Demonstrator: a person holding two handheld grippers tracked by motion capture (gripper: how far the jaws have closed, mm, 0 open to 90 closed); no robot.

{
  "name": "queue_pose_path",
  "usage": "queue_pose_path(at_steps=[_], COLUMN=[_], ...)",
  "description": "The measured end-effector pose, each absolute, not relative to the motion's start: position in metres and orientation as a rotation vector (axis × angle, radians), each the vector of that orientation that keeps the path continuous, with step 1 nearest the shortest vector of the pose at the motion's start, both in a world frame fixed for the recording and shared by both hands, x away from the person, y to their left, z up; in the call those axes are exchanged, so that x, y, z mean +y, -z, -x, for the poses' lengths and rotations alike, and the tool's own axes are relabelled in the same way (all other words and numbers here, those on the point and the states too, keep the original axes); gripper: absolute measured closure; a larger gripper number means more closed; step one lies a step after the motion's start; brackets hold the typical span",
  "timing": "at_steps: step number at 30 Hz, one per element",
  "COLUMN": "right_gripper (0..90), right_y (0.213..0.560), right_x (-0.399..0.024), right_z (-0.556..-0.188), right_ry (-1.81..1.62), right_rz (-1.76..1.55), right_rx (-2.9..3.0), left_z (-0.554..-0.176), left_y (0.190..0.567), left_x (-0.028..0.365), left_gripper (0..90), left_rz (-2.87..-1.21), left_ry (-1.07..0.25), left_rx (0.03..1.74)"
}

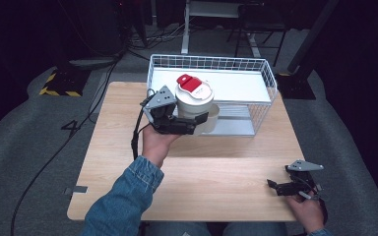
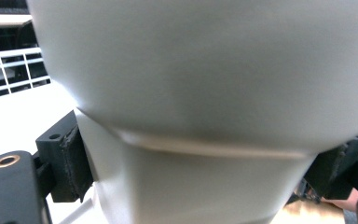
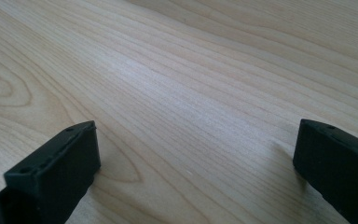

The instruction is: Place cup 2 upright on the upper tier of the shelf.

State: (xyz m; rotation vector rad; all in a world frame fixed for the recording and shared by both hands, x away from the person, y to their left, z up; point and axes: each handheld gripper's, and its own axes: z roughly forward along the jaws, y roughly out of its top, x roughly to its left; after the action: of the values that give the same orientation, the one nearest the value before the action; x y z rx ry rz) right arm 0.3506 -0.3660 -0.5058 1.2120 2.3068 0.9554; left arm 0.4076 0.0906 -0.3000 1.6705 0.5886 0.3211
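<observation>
White tumbler (image 1: 194,101) clamped in my left gripper (image 1: 197,123), at the wire basket (image 1: 266,83).
Probably placing; next, lower and release. Right gripper (image 1: 275,186) idles, jaws apart.

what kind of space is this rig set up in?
Likely a lab or recording studio, not a home: a lone wooden table on grey carpet, black surroundings, cables across the floor, and hazard-striped stand feet behind.

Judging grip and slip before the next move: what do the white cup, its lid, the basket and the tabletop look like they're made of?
White cup: smooth matte wall with a soft sheen, likely plastic, possibly coated metal. Its red-and-white lid: glossy, looks like moulded plastic. Basket: thin white grid, looks like coated metal wire. Tabletop: pale wood grain, satin finish; wood or laminate, can't tell. The left gripper is clamped on the cup.
</observation>
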Motion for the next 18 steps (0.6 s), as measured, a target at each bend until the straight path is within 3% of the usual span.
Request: queue_pose_path(at_steps=[18], right_gripper=[0.5], right_y=[0.506], right_x=[-0.366], right_z=[-0.351], right_ry=[-0.954], right_rz=[-1.209], right_rx=[2.309], left_z=[-0.447], left_y=[0.274], left_x=[0.076], left_gripper=[13.1], left_rz=[-1.642], left_ry=[-0.389], left_rx=[0.592])
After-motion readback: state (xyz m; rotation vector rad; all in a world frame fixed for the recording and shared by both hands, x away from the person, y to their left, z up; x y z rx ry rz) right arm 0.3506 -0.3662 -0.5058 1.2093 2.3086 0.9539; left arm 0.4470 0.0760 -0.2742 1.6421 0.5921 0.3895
